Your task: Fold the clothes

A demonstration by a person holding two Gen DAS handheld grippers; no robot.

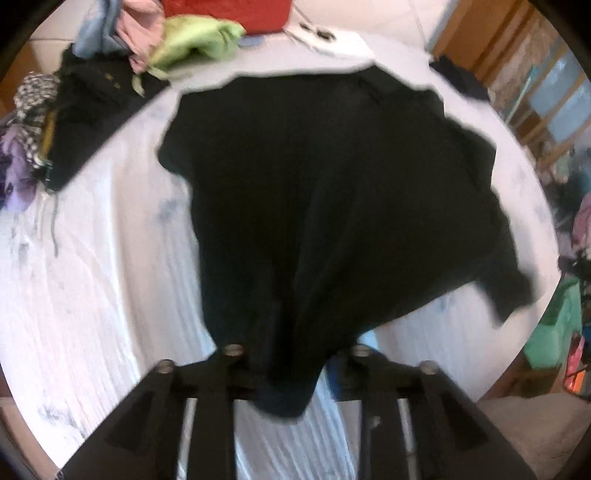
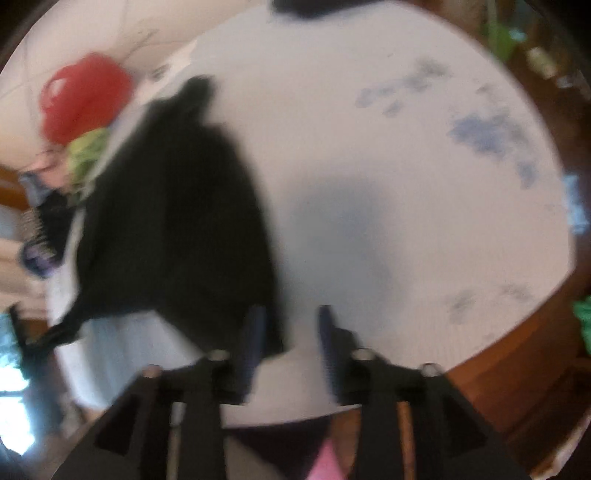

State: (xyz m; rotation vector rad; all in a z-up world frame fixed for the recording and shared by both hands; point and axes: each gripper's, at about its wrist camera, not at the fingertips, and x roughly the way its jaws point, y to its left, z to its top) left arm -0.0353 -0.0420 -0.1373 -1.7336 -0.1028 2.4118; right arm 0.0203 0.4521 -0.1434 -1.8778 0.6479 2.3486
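Observation:
A black shirt [image 1: 332, 199] lies spread out on a white cover [image 1: 92, 295]. Its near hem is bunched and hangs down between the fingers of my left gripper [image 1: 291, 369], whose jaws stand apart, and the pads do not press on the cloth. In the blurred right wrist view the shirt [image 2: 177, 221] lies to the left on the cover [image 2: 388, 184]. Its near corner rests against the left blue finger [image 2: 255, 332]. My right gripper [image 2: 290, 321] is open, with only white cover showing in the gap.
A heap of clothes, green [image 1: 195, 40], pink, blue and black [image 1: 92, 110], sits at the far left beside a red item [image 1: 225, 14]. Wooden furniture [image 1: 498, 37] and a green bag [image 1: 554, 325] stand at the right. The cover's wooden edge [image 2: 517, 350] is near.

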